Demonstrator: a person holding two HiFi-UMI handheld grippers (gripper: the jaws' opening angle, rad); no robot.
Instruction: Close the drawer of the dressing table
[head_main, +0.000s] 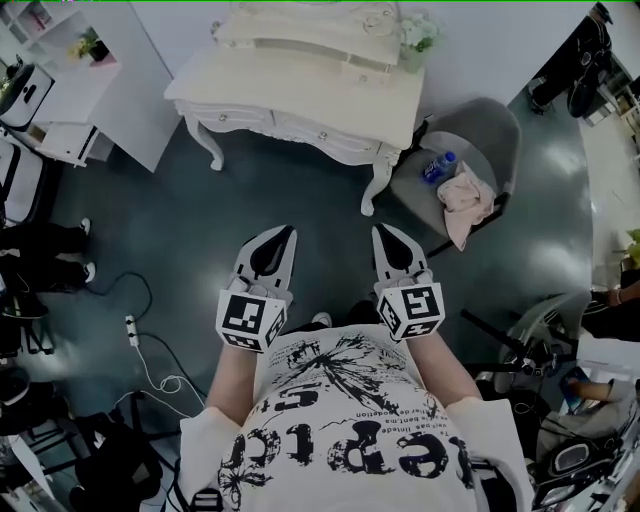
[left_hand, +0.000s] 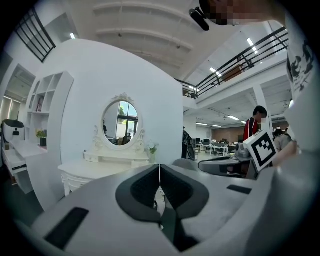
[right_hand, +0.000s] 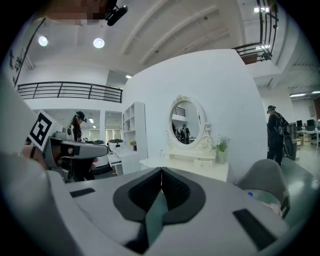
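The white dressing table (head_main: 300, 90) stands across the dark floor ahead of me, with its oval mirror (left_hand: 121, 123) on top. Its drawer fronts with small knobs (head_main: 245, 118) face me; I cannot tell whether one stands out. My left gripper (head_main: 285, 233) and right gripper (head_main: 384, 232) are held side by side at chest height, well short of the table, and point toward it. Both are shut with nothing between the jaws. The left gripper (left_hand: 159, 167) sees the table (left_hand: 95, 170) low at left. The right gripper (right_hand: 161, 171) sees the table (right_hand: 190, 167) straight ahead.
A grey chair (head_main: 470, 150) right of the table holds a blue bottle (head_main: 437, 166) and a pink cloth (head_main: 466, 200). A white shelf unit (head_main: 90, 90) stands at the left. A power strip (head_main: 131, 330) and cables lie on the floor at left; other people stand nearby.
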